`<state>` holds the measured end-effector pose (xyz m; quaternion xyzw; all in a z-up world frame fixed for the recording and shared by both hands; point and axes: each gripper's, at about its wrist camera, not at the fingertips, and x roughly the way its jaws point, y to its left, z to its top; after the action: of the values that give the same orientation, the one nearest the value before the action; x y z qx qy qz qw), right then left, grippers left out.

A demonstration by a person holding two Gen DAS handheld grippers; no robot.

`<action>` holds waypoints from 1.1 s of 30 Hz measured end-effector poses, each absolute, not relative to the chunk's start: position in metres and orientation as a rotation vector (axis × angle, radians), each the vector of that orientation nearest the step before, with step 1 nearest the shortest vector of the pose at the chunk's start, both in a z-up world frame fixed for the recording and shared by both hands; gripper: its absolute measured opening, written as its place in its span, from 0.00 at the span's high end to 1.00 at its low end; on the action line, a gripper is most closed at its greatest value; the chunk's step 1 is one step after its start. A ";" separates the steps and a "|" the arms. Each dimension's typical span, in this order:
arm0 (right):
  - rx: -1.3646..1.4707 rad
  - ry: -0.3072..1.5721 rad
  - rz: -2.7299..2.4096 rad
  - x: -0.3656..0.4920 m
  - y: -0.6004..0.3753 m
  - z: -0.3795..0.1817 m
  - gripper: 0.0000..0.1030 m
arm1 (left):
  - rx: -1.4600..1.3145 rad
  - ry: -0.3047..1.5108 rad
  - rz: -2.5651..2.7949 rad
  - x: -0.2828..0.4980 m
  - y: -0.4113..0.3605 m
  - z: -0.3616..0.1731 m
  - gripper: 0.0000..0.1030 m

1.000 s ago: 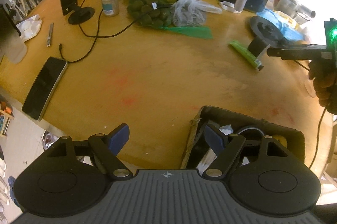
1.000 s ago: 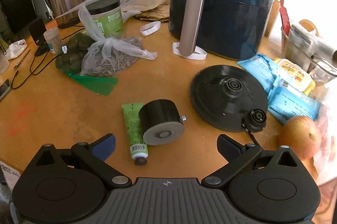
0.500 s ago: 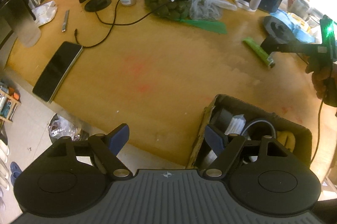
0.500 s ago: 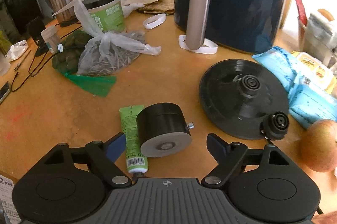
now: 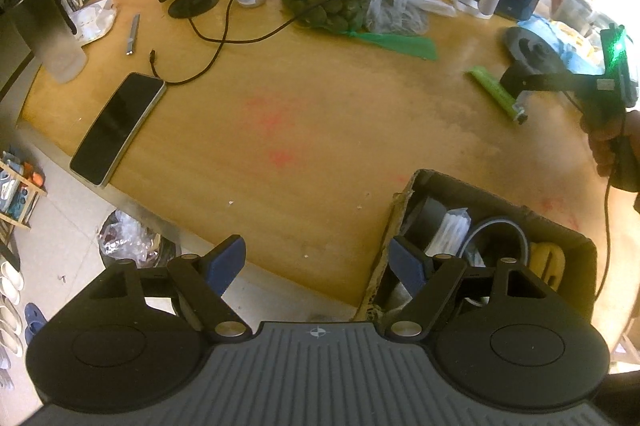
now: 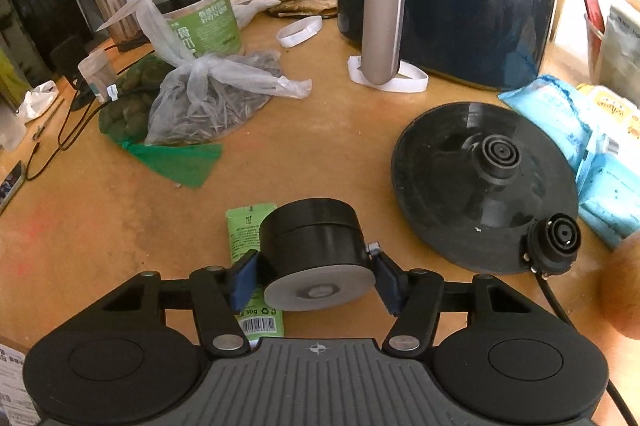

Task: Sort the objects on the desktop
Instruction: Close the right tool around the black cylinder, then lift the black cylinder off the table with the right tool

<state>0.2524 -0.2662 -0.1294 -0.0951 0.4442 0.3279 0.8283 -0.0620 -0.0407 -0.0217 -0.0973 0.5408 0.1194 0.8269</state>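
A black cylinder lies on its side on the wooden table, against a green tube. My right gripper is closing on it, and both blue pads touch its sides. In the left wrist view the same cylinder and green tube sit at the far right, with a hand holding the gripper there. My left gripper hovers open with nothing between its fingers over the table's near edge. Beside its right finger stands a dark box with several items in it.
A black kettle base with its plug lies right of the cylinder, with a dark air fryer behind it. Blue packets and an apple are further right. A bag of seeds is at left. A phone lies near the table's left edge.
My right gripper moved forward and down onto the black cylinder, and its jaws closed from wide apart to its sides. My left gripper kept its opening and barely shifted.
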 end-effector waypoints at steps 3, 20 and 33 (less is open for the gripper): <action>-0.184 0.947 0.670 0.251 -0.270 -0.129 0.39 | -0.202 1.146 0.245 -0.061 -0.042 -0.022 0.24; -0.271 0.934 0.544 0.198 -0.305 -0.127 0.39 | -0.175 1.134 0.184 -0.051 -0.053 -0.022 0.24; -0.286 0.934 0.560 0.192 -0.302 -0.132 0.40 | -0.163 1.111 0.194 -0.059 -0.058 -0.014 0.24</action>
<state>0.1920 -0.3020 -0.1321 -0.1355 0.4426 0.2653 0.8458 -0.0590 -0.0578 -0.0144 -0.0773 0.5260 0.0919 0.8420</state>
